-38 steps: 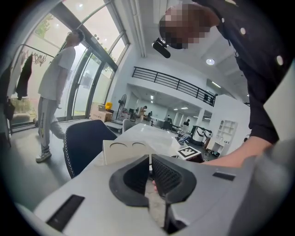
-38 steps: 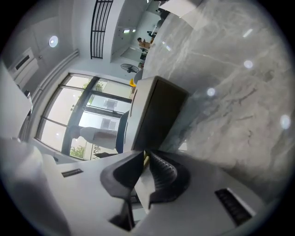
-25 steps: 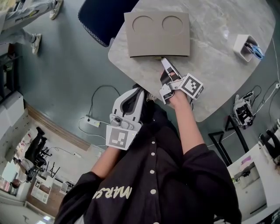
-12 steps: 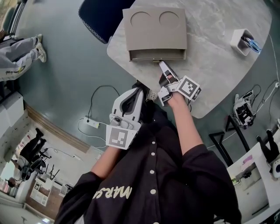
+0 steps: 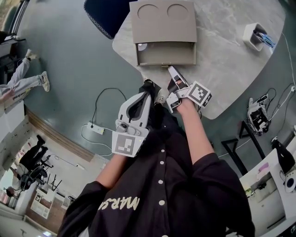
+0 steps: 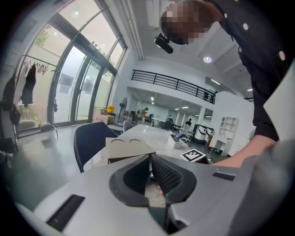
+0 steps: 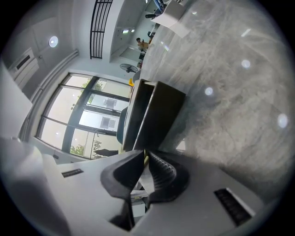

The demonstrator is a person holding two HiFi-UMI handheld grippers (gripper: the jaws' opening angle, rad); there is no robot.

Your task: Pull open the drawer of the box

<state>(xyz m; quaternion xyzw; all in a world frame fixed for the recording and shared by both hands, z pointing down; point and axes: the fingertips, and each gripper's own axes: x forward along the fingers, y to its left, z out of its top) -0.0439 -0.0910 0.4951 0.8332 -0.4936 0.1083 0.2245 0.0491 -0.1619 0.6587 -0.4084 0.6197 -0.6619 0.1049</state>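
Observation:
A tan box point(image 5: 162, 23) with two round recesses in its top stands on the marble table point(image 5: 222, 60). Its drawer point(image 5: 165, 54) is pulled out toward me, and a small white thing shows in its left corner. My right gripper point(image 5: 169, 69) is shut on the drawer's small pull tab at the middle of the drawer front. In the right gripper view the drawer point(image 7: 159, 120) stands just beyond the right gripper point(image 7: 145, 158), with a thin yellowish tab pinched between the pads. My left gripper point(image 5: 146, 96) is held off the table near my body, shut and empty. It point(image 6: 150, 159) faces the box point(image 6: 129, 147).
A white holder point(image 5: 256, 37) with blue-handled tools sits at the table's right edge. A dark blue chair point(image 5: 104, 11) stands left of the box. A cable and a power strip point(image 5: 98, 129) lie on the floor below the table edge.
The drawer has slid out of the box toward me, from nearly closed to well open, with the right gripper holding its tab. The left gripper has not moved.

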